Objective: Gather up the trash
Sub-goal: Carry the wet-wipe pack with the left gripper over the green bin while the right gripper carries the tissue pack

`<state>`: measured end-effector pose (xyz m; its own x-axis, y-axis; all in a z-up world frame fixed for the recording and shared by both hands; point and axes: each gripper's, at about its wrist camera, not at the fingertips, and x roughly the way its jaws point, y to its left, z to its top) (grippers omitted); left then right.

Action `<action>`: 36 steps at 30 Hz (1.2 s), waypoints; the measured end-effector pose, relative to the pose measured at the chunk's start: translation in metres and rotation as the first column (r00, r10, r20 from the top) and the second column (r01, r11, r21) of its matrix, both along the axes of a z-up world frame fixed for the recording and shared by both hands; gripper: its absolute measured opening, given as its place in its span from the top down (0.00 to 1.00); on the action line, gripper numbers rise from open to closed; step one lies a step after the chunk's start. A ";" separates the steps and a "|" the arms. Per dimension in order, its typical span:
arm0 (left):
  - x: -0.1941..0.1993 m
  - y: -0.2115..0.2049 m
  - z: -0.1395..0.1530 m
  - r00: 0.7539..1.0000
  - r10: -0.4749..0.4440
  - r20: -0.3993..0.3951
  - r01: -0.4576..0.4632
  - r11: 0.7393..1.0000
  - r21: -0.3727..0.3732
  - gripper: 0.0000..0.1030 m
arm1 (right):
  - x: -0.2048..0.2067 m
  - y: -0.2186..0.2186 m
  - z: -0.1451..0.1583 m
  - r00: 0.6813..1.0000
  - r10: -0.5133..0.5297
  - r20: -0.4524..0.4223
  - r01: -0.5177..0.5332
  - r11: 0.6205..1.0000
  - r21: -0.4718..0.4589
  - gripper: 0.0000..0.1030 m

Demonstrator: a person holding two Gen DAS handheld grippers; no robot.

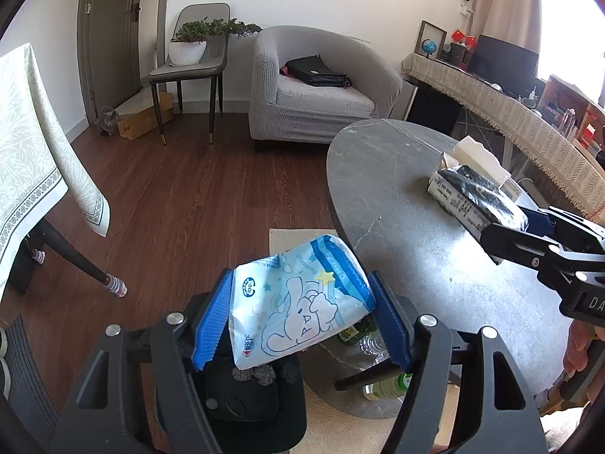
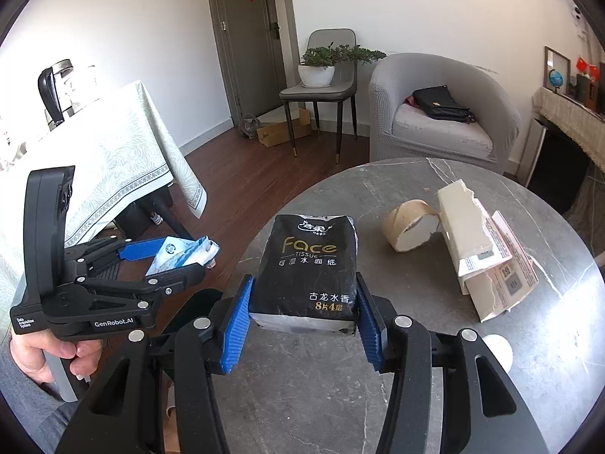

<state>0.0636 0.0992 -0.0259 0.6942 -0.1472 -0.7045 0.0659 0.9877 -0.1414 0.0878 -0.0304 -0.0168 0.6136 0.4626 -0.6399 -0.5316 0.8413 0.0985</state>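
My left gripper [image 1: 302, 317] is shut on a white and blue tissue packet [image 1: 298, 302] with a cartoon drawing, held above a black trash bin [image 1: 257, 397] that holds crumpled paper beside the round grey table [image 1: 397, 227]. The packet also shows in the right wrist view [image 2: 181, 255]. My right gripper [image 2: 304, 325] is shut on a black "Face" tissue pack [image 2: 308, 265] and holds it over the table [image 2: 340, 397]; this pack also shows in the left wrist view [image 1: 476, 196]. A torn white cardboard box [image 2: 480, 249] and a paper tape roll [image 2: 408, 229] lie on the table.
A grey armchair [image 2: 442, 113] with a black bag stands behind the table. A chair with a potted plant [image 2: 321, 68] and a grey cat [image 2: 249, 125] are by the door. A cloth-covered table [image 2: 94, 166] is at the left. Bottles [image 1: 385, 386] lie under the round table.
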 end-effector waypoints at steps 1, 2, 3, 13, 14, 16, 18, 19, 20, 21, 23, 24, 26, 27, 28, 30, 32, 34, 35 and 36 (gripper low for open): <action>-0.001 0.003 -0.003 1.000 0.001 -0.009 -0.001 1.000 0.007 0.29 | 0.000 0.005 0.000 1.000 0.010 0.001 -0.010 1.000 -0.001 0.50; -0.003 0.007 -0.006 1.000 0.003 -0.018 -0.003 1.000 0.013 0.29 | 0.000 0.009 0.000 1.000 0.016 0.002 -0.016 1.000 0.000 0.50; -0.004 0.011 -0.010 1.000 0.007 -0.028 -0.006 1.000 0.015 0.29 | 0.000 0.013 0.000 1.000 0.022 0.003 -0.022 1.000 0.004 0.50; -0.020 0.055 -0.035 0.992 0.066 -0.107 -0.065 0.998 0.012 0.29 | 0.001 0.054 -0.002 0.996 0.084 -0.017 -0.084 0.995 0.046 0.50; -0.022 0.058 -0.038 0.991 0.067 -0.117 -0.066 0.998 0.014 0.29 | 0.002 0.058 -0.003 0.995 0.094 -0.019 -0.093 0.995 0.045 0.50; -0.024 0.062 -0.043 0.988 0.071 -0.140 -0.068 0.997 0.022 0.29 | 0.001 0.068 -0.004 0.994 0.108 -0.020 -0.108 0.993 0.042 0.50; -0.027 0.067 -0.050 0.984 0.074 -0.162 -0.071 0.997 0.027 0.29 | 0.000 0.077 -0.006 0.992 0.124 -0.023 -0.123 0.992 0.040 0.50; -0.028 0.070 -0.053 0.982 0.075 -0.174 -0.071 0.997 0.030 0.29 | -0.001 0.081 -0.007 0.991 0.130 -0.024 -0.129 0.991 0.038 0.50; -0.029 0.071 -0.056 0.980 0.076 -0.184 -0.071 0.997 0.033 0.29 | -0.001 0.086 -0.008 0.990 0.136 -0.026 -0.135 0.990 0.035 0.50; -0.031 0.073 -0.060 0.977 0.082 -0.195 -0.076 0.996 0.038 0.29 | -0.001 0.090 -0.009 0.990 0.141 -0.029 -0.140 0.990 0.033 0.50; -0.034 0.073 -0.068 0.971 0.081 -0.224 -0.071 0.996 0.052 0.29 | -0.001 0.098 -0.011 0.988 0.152 -0.036 -0.151 0.988 0.031 0.50; -0.035 0.073 -0.072 0.968 0.081 -0.236 -0.068 0.996 0.061 0.29 | -0.001 0.101 -0.012 0.987 0.156 -0.039 -0.155 0.987 0.029 0.50; -0.037 0.077 -0.079 0.963 0.083 -0.256 -0.067 0.995 0.072 0.29 | -0.001 0.108 -0.015 0.985 0.165 -0.047 -0.164 0.986 0.027 0.50; -0.038 0.079 -0.082 0.961 0.083 -0.264 -0.066 0.995 0.074 0.29 | -0.001 0.112 -0.017 0.984 0.169 -0.052 -0.168 0.985 0.027 0.50; -0.039 0.081 -0.085 0.959 0.086 -0.271 -0.068 0.995 0.076 0.29 | -0.001 0.114 -0.018 0.983 0.174 -0.057 -0.172 0.985 0.026 0.50; -0.040 0.085 -0.091 0.953 0.090 -0.289 -0.069 0.994 0.082 0.29 | -0.001 0.122 -0.021 0.981 0.184 -0.066 -0.183 0.983 0.023 0.50; -0.041 0.089 -0.097 0.946 0.093 -0.310 -0.067 0.993 0.092 0.29 | -0.002 0.129 -0.025 0.978 0.193 -0.075 -0.193 0.981 0.018 0.50; -0.043 0.092 -0.105 0.937 0.086 -0.338 -0.056 0.994 0.096 0.28 | -0.002 0.136 -0.028 0.975 0.205 -0.087 -0.205 0.979 0.010 0.50; -0.044 0.093 -0.109 0.931 0.080 -0.356 -0.048 0.994 0.098 0.26 | -0.001 0.140 -0.030 0.973 0.212 -0.095 -0.212 0.977 0.005 0.50; -0.045 0.094 -0.113 0.926 0.075 -0.369 -0.042 0.994 0.099 0.26 | -0.001 0.143 -0.033 0.971 0.217 -0.103 -0.218 0.976 0.001 0.50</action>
<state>0.0187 0.1936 -0.1386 0.3852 -0.0405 -0.9219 -0.0331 0.9978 -0.0577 0.0869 0.1129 -0.0501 0.4303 0.5711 -0.6991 -0.6895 0.7078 0.1538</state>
